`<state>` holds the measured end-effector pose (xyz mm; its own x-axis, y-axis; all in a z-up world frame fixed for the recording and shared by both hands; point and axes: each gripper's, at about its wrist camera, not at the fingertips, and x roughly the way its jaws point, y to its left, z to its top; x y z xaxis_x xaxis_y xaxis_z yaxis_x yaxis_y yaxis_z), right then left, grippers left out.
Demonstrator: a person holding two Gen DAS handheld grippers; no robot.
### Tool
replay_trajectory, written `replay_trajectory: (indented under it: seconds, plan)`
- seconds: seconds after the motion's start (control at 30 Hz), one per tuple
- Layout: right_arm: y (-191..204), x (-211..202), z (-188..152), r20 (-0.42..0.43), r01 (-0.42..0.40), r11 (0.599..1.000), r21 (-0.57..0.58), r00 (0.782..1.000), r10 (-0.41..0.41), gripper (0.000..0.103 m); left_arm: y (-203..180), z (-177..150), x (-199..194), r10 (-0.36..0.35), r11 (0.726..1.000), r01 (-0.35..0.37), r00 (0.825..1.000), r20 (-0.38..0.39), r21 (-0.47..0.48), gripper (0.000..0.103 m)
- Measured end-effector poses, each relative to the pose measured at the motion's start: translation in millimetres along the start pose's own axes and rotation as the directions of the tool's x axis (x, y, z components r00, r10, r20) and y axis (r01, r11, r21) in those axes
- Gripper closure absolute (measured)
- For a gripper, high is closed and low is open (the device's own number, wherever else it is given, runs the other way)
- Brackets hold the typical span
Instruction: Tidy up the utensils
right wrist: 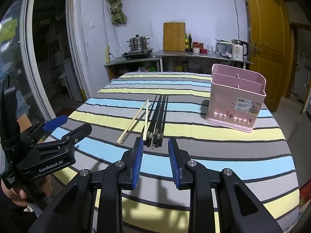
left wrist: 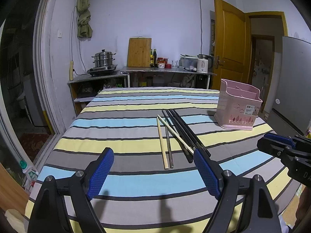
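right wrist view, black chopsticks (right wrist: pixel 158 120) at 12 o'clock just beyond the half-open, empty right gripper (right wrist: pixel 155 145), two pale chopsticks (right wrist: pixel 134 121), one pink basket (right wrist: pixel 236 104), left gripper (left wrist: pixel 153 156) wide, empty

1. Evenly lit from overhead, cool bluish cast on the wall (left wrist: pixel 155 19) ahead of the jaws.
2. Soft dark shadows on the striped tablecloth (left wrist: pixel 126 128) just beneath and behind both sets of jaws.
3. Dim and murky beyond the glass door (right wrist: pixel 46 58), far left of the jaws.
4. Strong fisheye bending at the edges; black vignette in the corners.
5. Sharp mid-distance; slightly soft right at the jaws' base. No glare.
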<state>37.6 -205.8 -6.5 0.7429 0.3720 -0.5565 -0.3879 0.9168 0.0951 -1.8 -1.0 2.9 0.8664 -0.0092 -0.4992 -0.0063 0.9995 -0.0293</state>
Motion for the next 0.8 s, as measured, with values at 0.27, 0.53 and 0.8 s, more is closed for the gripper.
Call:
replay_trajectory:
  seconds: [0.27,0.53,0.8]
  plan:
    - [-0.3,-0.2,0.4,0.0,0.0,1.0,0.0,1.0,0.0,0.076,-1.3,1.3,-0.3,-0.003,1.0,0.003,1.0,0.005,0.004,0.019]
    - [-0.3,0.0,0.0,0.001,0.0,1.0,0.0,1.0,0.0,0.076,-2.4,2.5,-1.7,-0.009,1.0,0.009,1.0,0.008,0.004,0.019]
    - [0.6,0.6,-2.0,0.001,0.0,1.0,-0.001,1.0,0.0,0.076,-3.9,3.0,-2.0,-0.011,1.0,0.011,1.0,0.006,0.004,0.019]
